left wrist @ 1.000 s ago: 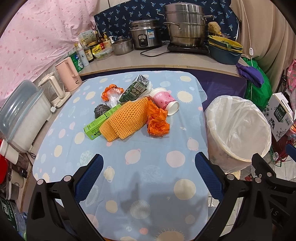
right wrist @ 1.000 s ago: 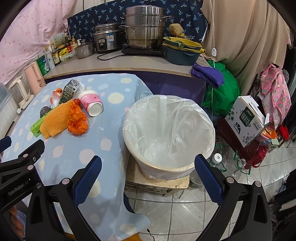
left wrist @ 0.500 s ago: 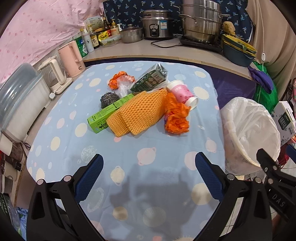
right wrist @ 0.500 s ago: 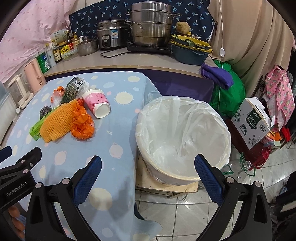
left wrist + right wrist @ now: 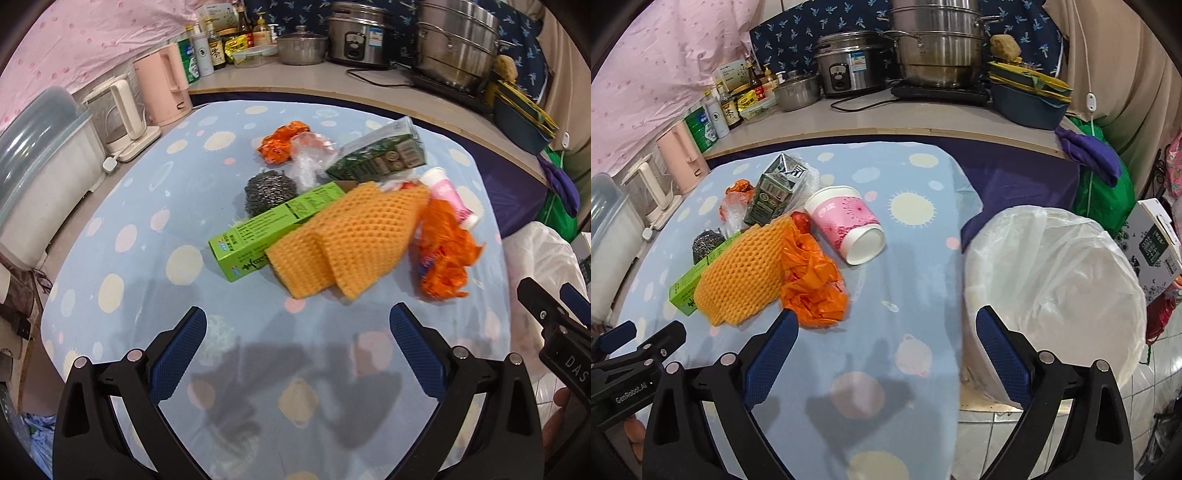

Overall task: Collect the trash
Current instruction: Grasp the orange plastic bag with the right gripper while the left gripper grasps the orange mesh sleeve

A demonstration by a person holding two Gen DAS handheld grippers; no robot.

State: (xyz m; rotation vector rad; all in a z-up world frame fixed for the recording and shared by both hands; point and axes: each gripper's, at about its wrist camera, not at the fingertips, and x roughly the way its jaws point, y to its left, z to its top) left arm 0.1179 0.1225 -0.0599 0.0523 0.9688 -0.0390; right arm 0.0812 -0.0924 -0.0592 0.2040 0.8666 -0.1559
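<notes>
Both the left gripper (image 5: 297,345) and the right gripper (image 5: 884,345) hover over the blue spotted tablecloth (image 5: 147,236) with jaws spread wide, holding nothing. The trash sits clustered mid-table (orange foam net (image 5: 347,236), green box (image 5: 273,230), pink paper cup (image 5: 847,223), orange bag (image 5: 812,280)), left of the lined bin (image 5: 1060,291).

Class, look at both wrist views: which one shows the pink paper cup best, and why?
The right wrist view. There the pink paper cup lies on its side in full, open mouth towards the camera. In the left wrist view the cup is partly hidden behind the orange foam net and orange plastic bag.
</notes>
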